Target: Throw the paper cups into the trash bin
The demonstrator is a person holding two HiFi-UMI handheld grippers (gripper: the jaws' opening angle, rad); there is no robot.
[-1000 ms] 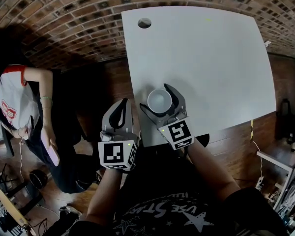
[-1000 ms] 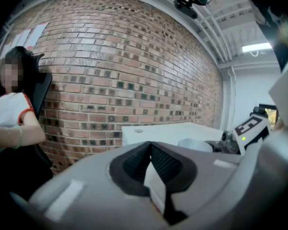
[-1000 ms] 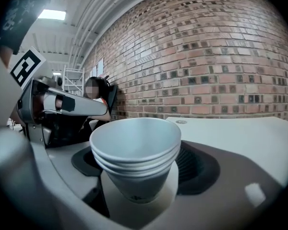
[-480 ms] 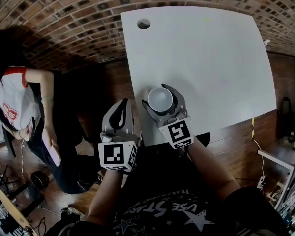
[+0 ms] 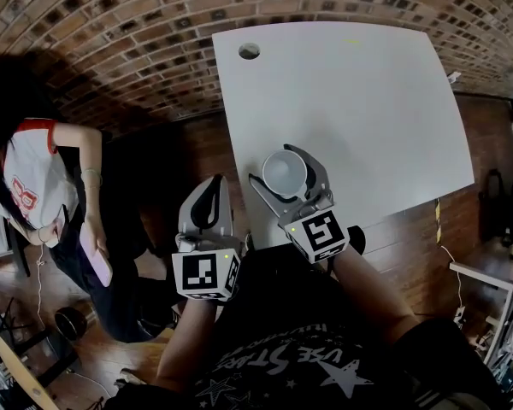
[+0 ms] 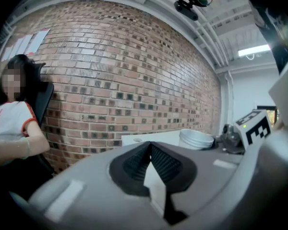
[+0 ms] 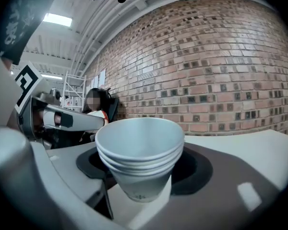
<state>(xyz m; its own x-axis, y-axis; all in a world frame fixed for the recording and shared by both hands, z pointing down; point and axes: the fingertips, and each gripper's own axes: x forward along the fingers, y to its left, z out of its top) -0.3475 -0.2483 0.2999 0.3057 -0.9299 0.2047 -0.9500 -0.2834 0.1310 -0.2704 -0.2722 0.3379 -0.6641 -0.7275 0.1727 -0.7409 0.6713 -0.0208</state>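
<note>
A stack of white paper cups stands near the front left corner of the white table. My right gripper is shut on the stack. In the right gripper view the cups fill the gap between the dark pads, and their rims are squeezed a little out of round. I cannot tell whether the stack is off the table. My left gripper hangs left of the table over the floor, its jaws shut on nothing. The cups show at its right. No trash bin is in view.
A round cable hole sits in the table's far left corner. A brick wall runs behind the table. A seated person is at the left, close to my left gripper. Wooden floor lies around the table.
The right gripper's jaws have closed in from a wide stance onto the cup stack. The left gripper has barely moved.
</note>
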